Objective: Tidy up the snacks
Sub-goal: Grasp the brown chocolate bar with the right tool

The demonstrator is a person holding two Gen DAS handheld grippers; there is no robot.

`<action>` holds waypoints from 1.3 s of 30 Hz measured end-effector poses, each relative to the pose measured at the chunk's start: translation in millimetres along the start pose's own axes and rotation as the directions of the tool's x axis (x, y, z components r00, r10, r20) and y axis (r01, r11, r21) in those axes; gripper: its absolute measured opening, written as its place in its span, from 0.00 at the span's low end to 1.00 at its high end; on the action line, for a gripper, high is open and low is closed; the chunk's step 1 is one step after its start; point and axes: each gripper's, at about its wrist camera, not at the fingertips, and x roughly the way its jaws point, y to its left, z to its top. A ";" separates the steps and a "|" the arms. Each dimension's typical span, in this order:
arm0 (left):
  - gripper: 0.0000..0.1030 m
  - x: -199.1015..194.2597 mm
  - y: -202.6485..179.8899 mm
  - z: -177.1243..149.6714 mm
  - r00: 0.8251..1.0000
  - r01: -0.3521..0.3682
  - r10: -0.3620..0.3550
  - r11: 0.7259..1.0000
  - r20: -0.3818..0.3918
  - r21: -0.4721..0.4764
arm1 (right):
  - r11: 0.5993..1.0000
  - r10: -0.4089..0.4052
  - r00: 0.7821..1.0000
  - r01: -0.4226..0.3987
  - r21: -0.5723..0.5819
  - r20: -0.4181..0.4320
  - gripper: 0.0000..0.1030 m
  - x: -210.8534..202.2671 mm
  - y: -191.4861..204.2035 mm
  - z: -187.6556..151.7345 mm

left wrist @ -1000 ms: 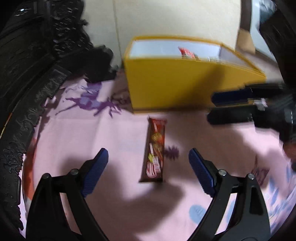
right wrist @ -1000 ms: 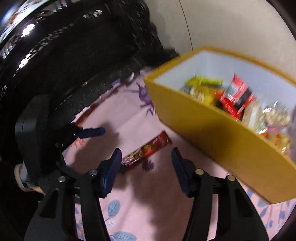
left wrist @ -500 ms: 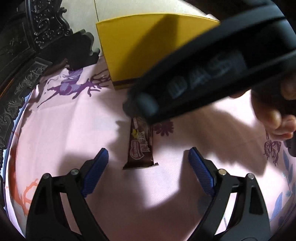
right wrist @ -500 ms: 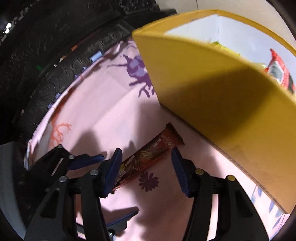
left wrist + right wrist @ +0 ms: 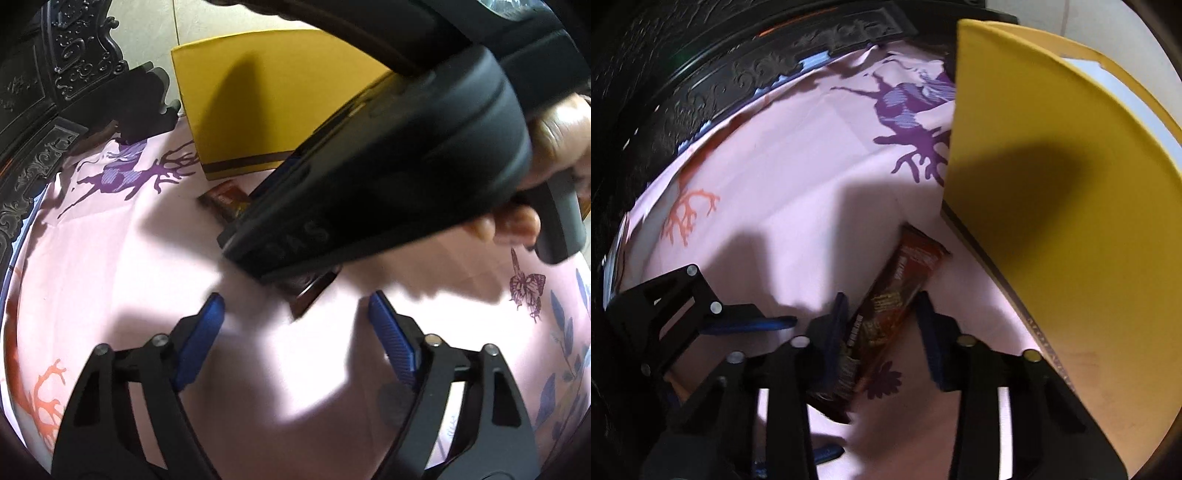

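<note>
Between right jaws: the right gripper [image 5: 882,314] straddles one snack bar [image 5: 886,314], jaws just closing in; pad contact cannot be told.
Bar position: flat on the pink cloth [image 5: 783,192], long axis running away toward the yellow box [image 5: 1052,206].
Left gripper [image 5: 295,317]: wide apart, empty, just narrowed, beside the bar's near end.
Nearer hand: right.
Count: one bar, one box, two grippers.

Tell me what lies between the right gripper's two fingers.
The brown snack bar on the pink cloth, seen in the right wrist view; those fingers have just been closing.
</note>
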 end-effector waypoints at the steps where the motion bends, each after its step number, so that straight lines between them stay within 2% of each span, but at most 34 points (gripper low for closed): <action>1: 0.72 -1.5 -3.1 -0.1 1.000 0.002 -0.002 1.000 0.002 -0.002 | 1.000 0.004 1.000 -0.004 -0.022 -0.012 0.29 0.2 1.9 0.4; 2: 0.69 -2.2 -5.4 0.5 1.000 0.005 -0.005 1.000 0.003 0.001 | 0.999 0.007 1.000 -0.008 -0.042 -0.020 0.28 -0.1 3.9 0.1; 4: 0.54 -4.7 -10.6 1.3 1.000 0.021 -0.021 1.000 0.007 0.020 | 0.995 0.023 0.999 -0.026 -0.098 -0.039 0.25 -2.5 11.5 -4.5; 6: 0.55 -9.5 -15.0 -0.5 1.000 0.026 -0.026 0.999 0.014 0.047 | 0.987 0.043 0.998 -0.050 -0.152 -0.049 0.24 -7.8 17.6 -16.3; 8: 0.55 -17.3 -20.3 -6.1 0.995 0.092 -0.094 0.992 0.016 0.084 | 0.982 0.075 0.996 -0.083 -0.172 -0.051 0.24 -12.8 19.2 -29.4; 9: 0.55 -22.1 -24.9 -10.0 0.996 0.075 -0.079 0.990 0.032 0.119 | 0.976 0.095 0.994 -0.104 -0.192 -0.057 0.24 -17.3 18.4 -40.7; 11: 0.55 -26.3 -29.4 -13.3 0.995 0.089 -0.094 0.984 0.028 0.153 | 0.964 0.108 0.992 -0.120 -0.236 -0.062 0.24 -24.6 17.9 -56.3; 15: 0.56 -25.7 -29.0 -9.7 0.993 0.113 -0.119 0.978 0.026 0.177 | 0.953 0.135 0.987 -0.152 -0.262 -0.082 0.24 -38.2 10.2 -81.9; 16: 0.56 -24.7 -29.7 -7.1 0.993 0.104 -0.113 0.972 0.030 0.211 | 0.953 0.138 0.987 -0.155 -0.260 -0.082 0.26 -41.5 7.4 -88.1; 18: 0.57 -22.6 -32.6 -3.2 0.988 0.143 -0.152 0.956 0.015 0.254 | 0.958 0.143 0.987 -0.156 -0.242 -0.071 0.29 -46.1 3.7 -95.6; 22: 0.57 -11.7 -40.9 1.6 0.982 0.183 -0.187 0.904 -0.026 0.387 | 0.962 0.153 0.987 -0.158 -0.221 -0.040 0.33 -53.9 -4.1 -112.9; 25: 0.57 -6.5 -34.5 12.2 0.972 0.230 -0.230 0.898 -0.045 0.375 | 0.962 0.160 0.987 -0.163 -0.219 -0.027 0.34 -58.4 -7.0 -123.8; 29: 0.57 -3.6 -38.3 13.6 0.966 0.250 -0.253 0.858 -0.056 0.449 | 0.959 0.174 0.985 -0.168 -0.229 0.004 0.34 -61.4 -9.8 -132.1; 30: 0.57 -4.1 -41.8 15.6 0.969 0.240 -0.241 0.849 -0.059 0.472 | 0.959 0.179 0.984 -0.173 -0.223 0.006 0.34 -62.0 -11.2 -133.3; 32: 0.57 -5.9 -53.4 20.0 0.971 0.224 -0.233 0.792 -0.057 0.568 | 0.963 0.175 0.984 -0.168 -0.209 0.017 0.34 -63.0 -12.5 -135.3; 36: 0.57 1.1 -59.7 26.1 0.962 0.252 -0.257 0.701 -0.094 0.667 | 0.966 0.154 0.988 -0.144 -0.213 0.031 0.35 -66.1 -12.6 -142.3; 39: 0.58 -0.7 -64.4 26.2 0.952 0.261 -0.287 0.588 -0.105 0.766 | 0.968 0.155 0.988 -0.148 -0.204 0.022 0.35 -68.9 -15.7 -147.1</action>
